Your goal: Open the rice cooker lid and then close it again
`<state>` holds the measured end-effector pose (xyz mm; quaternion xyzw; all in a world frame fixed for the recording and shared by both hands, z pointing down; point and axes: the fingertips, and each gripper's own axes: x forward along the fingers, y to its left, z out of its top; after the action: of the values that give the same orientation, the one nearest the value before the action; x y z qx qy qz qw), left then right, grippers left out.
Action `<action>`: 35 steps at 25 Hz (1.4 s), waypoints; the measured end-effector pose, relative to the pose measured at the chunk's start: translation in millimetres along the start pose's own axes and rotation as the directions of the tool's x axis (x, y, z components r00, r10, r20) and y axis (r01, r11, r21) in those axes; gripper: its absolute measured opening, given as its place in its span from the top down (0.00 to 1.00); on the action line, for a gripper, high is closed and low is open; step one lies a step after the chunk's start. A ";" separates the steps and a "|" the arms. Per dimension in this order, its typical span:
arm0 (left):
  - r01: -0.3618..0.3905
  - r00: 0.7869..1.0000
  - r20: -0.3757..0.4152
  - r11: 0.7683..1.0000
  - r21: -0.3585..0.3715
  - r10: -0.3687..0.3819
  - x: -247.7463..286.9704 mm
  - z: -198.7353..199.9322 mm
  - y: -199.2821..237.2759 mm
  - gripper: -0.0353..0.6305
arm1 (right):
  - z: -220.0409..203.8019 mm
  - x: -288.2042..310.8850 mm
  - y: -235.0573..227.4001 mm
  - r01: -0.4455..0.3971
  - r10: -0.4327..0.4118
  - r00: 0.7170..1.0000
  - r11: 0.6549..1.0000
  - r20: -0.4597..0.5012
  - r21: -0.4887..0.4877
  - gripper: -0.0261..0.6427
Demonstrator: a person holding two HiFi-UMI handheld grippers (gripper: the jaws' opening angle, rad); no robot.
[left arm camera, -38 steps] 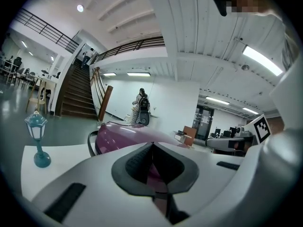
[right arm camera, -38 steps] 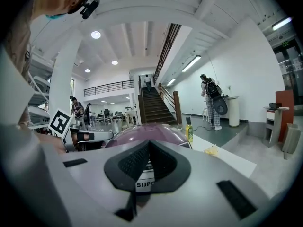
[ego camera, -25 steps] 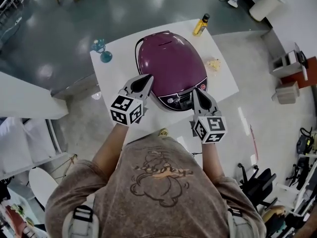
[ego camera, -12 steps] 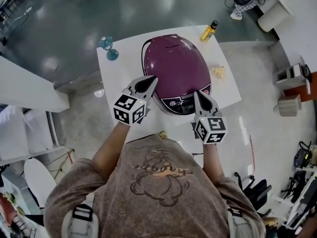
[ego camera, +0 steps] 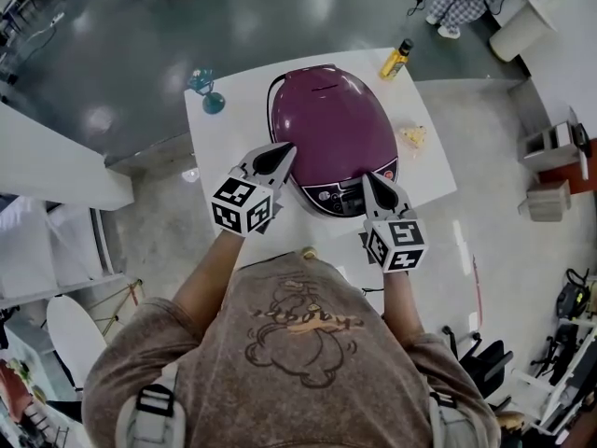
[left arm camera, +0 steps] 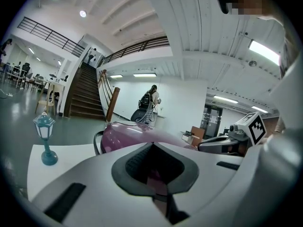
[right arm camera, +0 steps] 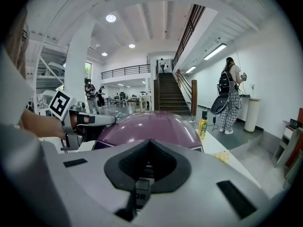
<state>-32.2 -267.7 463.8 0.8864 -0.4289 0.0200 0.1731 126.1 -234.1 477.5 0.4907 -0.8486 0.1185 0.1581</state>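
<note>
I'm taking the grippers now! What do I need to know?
Left gripper: shut, empty, by the front left side of the rice cooker.
Right gripper: shut, empty, at the control panel.
The cooker sits on the white table with its lid down.
Done: nothing that shows.
Left: open the lid, then close it.

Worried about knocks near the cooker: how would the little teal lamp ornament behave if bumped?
The teal lamp ornament would probably tip easily: its head sits on a thin stem over a small round base. It looks light, so it might also skid on the smooth white table. The thin stem may be fragile.
</note>
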 end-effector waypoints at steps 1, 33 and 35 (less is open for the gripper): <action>-0.001 1.000 0.001 1.000 -0.003 0.001 0.1 -0.1 0.3 0.91 | -0.5 0.2 0.1 0.001 -0.001 1.000 1.000 -0.001 -0.003 0.96; -0.062 0.998 -0.029 0.998 -0.011 0.061 -0.4 6.3 -1.6 0.91 | -2.9 -3.1 4.9 -0.029 0.030 1.000 0.998 0.009 -0.061 0.96; -0.062 0.998 -0.026 0.998 -0.010 0.061 0.0 7.4 -2.6 0.91 | -2.3 -3.8 3.2 -0.036 0.036 0.999 0.999 0.018 -0.039 0.96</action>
<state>-31.0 -268.7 456.1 0.8715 -0.4538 0.0343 0.1824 125.4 -228.6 478.0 0.4733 -0.8609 0.1004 0.1572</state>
